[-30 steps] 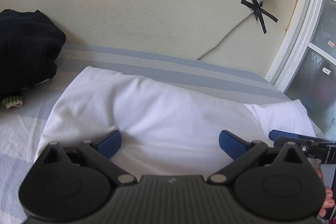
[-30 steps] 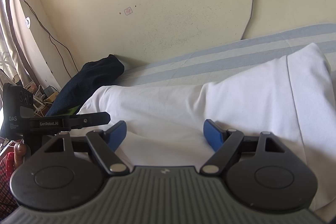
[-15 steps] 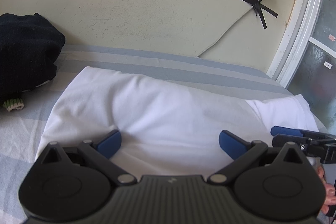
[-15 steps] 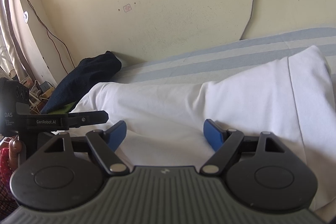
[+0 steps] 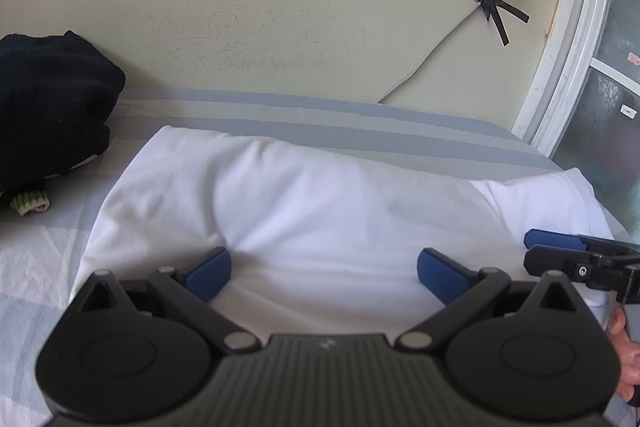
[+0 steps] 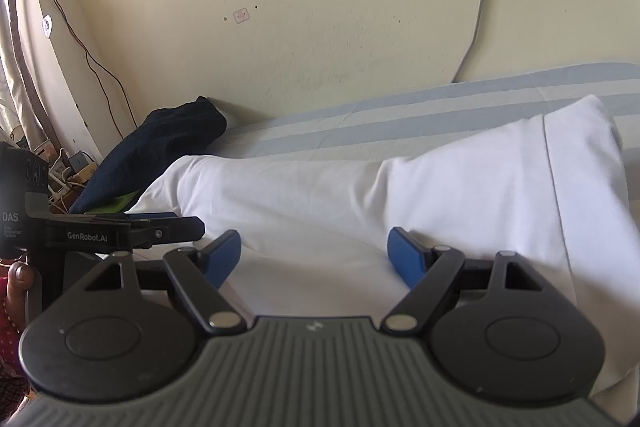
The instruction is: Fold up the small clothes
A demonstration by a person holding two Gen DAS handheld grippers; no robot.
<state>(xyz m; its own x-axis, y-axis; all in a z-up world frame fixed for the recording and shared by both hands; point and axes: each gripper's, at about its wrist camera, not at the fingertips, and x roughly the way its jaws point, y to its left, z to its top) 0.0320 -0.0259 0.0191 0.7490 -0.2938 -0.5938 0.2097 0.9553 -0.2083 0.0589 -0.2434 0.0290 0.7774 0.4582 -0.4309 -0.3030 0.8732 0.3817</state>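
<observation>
Hovering both tools low over the white garment (image 5: 320,203), I have the left gripper (image 5: 324,269) and the right gripper (image 6: 314,253) side by side near its front edge, each with its blue pads spread wide and nothing between them. The garment lies across the striped bedsheet (image 5: 360,123), already doubled lengthwise into a long band by the look of its rounded far edge, with a seamed end (image 6: 580,155) off to the right of the garment's middle. I keep the jaws apart because, as I judge it, the next move is a pinch on the near edge at two spots, so the band can be carried over evenly. A dark garment (image 5: 48,99) sits heaped beyond the white garment's left end, against the wall (image 5: 300,7), well clear of the work.
</observation>
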